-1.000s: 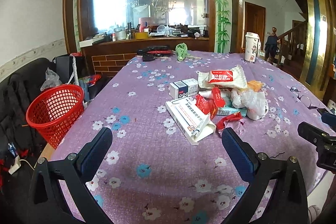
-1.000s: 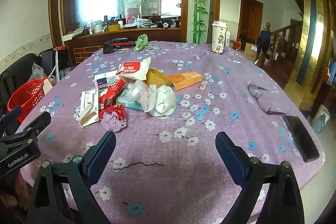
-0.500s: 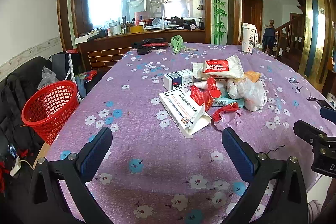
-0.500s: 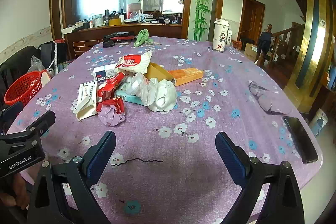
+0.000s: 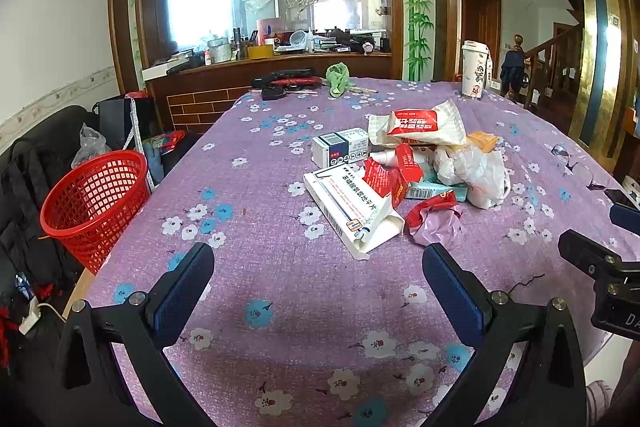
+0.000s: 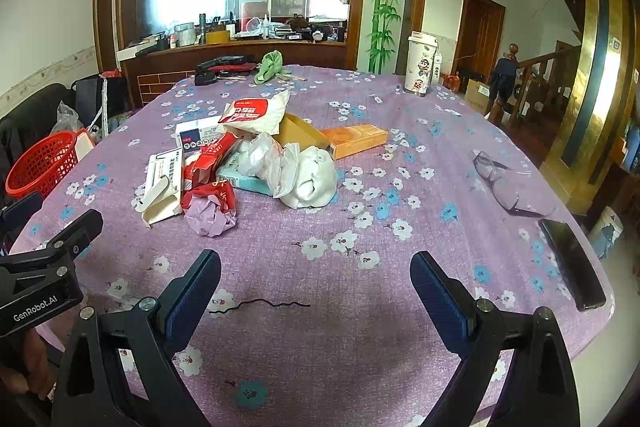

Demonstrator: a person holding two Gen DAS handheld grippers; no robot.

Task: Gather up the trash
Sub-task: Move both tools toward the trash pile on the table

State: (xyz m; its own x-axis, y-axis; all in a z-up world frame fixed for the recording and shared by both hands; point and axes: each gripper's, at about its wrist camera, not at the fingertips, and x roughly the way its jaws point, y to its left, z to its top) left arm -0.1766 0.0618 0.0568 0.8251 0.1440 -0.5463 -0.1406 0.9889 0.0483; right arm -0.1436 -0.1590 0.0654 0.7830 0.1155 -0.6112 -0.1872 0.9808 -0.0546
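Both grippers stood with jaws spread wide and nothing between them, the left gripper (image 5: pixel 318 265) and the right gripper (image 6: pixel 314 273) each hovering above the near part of the purple flowered tablecloth (image 5: pixel 256 211), short of the trash pile (image 5: pixel 404 171) heaped at the table's middle; no piece looked taken yet, so the step in hand seemed the first reach; the nearest pieces were the white medicine box (image 5: pixel 352 207) with its torn flap and the crumpled purple-and-red wrapper (image 5: pixel 434 221) just beside it, and either seemed a fair first pick, best taken by closing across a narrow edge; the white plastic bag (image 6: pixel 308 175) would likely crush and drag its neighbours, so lifting outer pieces first seemed wiser; the red mesh basket (image 5: pixel 94 203) stood off the table's left edge, lower than the top, the likely place for it all, nearer the left gripper; the glasses (image 6: pixel 506 187) and the dark phone (image 6: pixel 570 263) lay well apart on the right and looked like keepers; a thin dark squiggle (image 6: pixel 260 305) lay between the right gripper's fingers on the cloth.
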